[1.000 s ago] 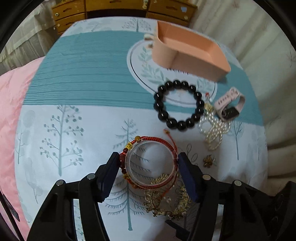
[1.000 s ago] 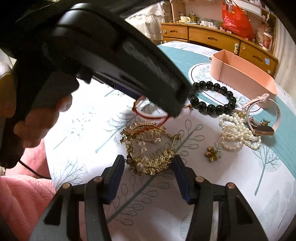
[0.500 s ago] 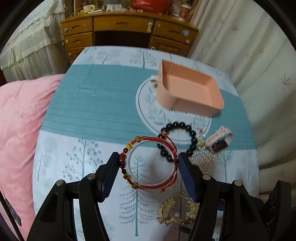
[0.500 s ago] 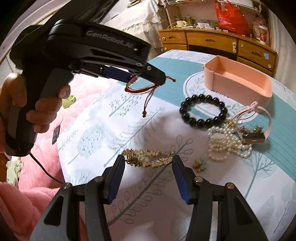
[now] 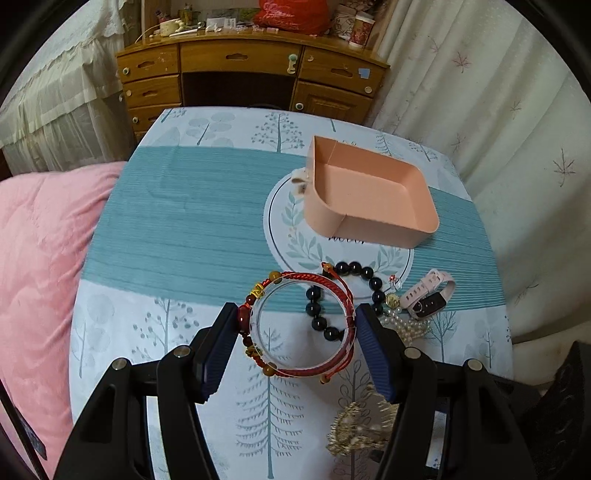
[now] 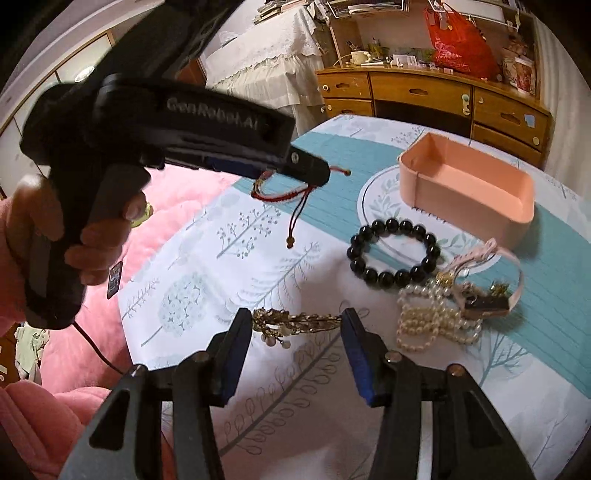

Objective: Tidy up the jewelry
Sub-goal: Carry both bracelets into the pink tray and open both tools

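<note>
A bench (image 5: 192, 221) in a teal tree-print cloth stands before a wooden dresser (image 5: 251, 74) and curtains (image 5: 498, 110). The left hand-held gripper (image 5: 295, 328) grips red bracelets (image 5: 303, 325) above the near edge; the right hand-held gripper (image 6: 295, 336) is closing on a gold hairpiece (image 6: 295, 321).

A wooden desk (image 5: 255, 74) with drawers stands across the top of the frame, a red bag (image 5: 295, 16) and paper cups (image 5: 354, 27) on it. Pale curtains (image 5: 498, 110) with leaf motifs fill the right side. A pink quilt (image 5: 37, 240) lies at the left, and a lace-edged white cover (image 5: 55, 92) hangs at the upper left.
</note>
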Demonstrator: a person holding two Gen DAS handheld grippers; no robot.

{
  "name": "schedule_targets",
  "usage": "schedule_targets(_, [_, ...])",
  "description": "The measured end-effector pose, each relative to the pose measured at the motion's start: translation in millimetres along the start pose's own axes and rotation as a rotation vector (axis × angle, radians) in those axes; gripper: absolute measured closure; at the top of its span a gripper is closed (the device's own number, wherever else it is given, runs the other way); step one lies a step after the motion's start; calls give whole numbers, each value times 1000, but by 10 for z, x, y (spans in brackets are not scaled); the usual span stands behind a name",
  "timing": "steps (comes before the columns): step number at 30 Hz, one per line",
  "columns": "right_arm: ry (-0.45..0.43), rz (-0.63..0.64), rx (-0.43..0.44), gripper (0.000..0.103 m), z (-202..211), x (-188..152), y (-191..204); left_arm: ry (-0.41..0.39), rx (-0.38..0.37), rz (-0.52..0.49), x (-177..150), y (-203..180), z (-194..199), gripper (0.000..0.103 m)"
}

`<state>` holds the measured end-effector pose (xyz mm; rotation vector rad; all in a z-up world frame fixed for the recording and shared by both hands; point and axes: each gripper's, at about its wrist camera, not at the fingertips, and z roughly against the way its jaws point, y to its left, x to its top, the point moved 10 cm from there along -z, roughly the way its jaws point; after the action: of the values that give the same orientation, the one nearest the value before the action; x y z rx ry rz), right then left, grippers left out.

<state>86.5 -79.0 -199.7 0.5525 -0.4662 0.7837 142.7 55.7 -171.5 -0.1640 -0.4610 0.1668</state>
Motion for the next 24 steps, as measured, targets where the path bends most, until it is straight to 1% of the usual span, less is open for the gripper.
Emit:
schedule_targets(2, [-13, 6, -2, 53, 60, 94, -23, -12, 0, -20, 98, -27, 7, 40])
schedule_targets(5, [-45, 12, -31, 53, 169, 294, -126, -48, -14, -51, 285, -95, 36, 40])
schedule_targets(8, [-104, 1, -42, 53, 291, 533, -268, -80, -33, -80, 516, -204, 37, 40])
schedule_targets(15, [-241, -24, -122, 53, 448, 1093, -789, -189, -78, -130, 1074, -527, 15, 40])
schedule_targets(18, [-279, -42, -147, 53, 466, 1230, -988, -206, -90, -135, 1236, -630, -39, 40])
schedule_targets(21, [-287, -79, -189, 53, 423, 1297, -1225, -227, -109, -136, 1356, -730, -112, 40])
schedule_targets(24, [-275, -127, -208, 53, 343, 1314, -1445, -213, -111, -112, 1422, -788, -274, 40])
